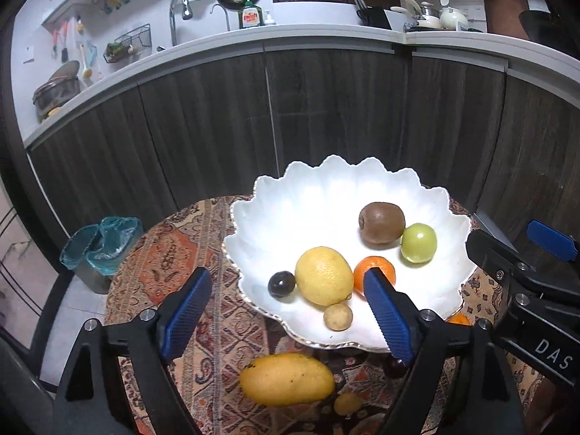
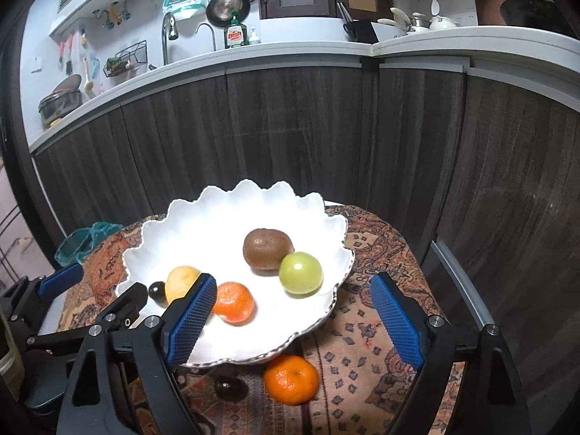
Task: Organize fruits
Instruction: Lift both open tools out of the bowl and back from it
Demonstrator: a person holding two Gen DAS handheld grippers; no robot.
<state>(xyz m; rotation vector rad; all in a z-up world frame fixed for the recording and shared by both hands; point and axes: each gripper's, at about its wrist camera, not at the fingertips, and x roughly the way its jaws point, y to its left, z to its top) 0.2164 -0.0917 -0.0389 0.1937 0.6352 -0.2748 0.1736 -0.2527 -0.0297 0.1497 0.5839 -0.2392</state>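
Note:
A white scalloped bowl (image 1: pixel 326 188) (image 2: pixel 217 210) stands on the patterned tablecloth (image 1: pixel 174 253). In it lie a kiwi (image 1: pixel 381 223), a green fruit (image 1: pixel 418 243), a lemon (image 1: pixel 323 275), a tangerine (image 1: pixel 377 266), a dark plum (image 1: pixel 281 284) and a small tan fruit (image 1: pixel 338 316). On the cloth in front of the bowl are a mango (image 1: pixel 286 379), a small yellow fruit (image 1: pixel 347 403), a second tangerine (image 2: pixel 291 379) and a dark fruit (image 2: pixel 229 388). My left gripper (image 1: pixel 288 277) hovers open over the bowl's near rim. My right gripper (image 2: pixel 293 282) is open beside it, holding nothing.
A bin with a blue-green liner (image 1: pixel 103 243) stands on the floor left of the table. Dark wood cabinets (image 1: pixel 326 108) under a white counter with a sink tap (image 1: pixel 179 14) run close behind the table. The two grippers sit side by side.

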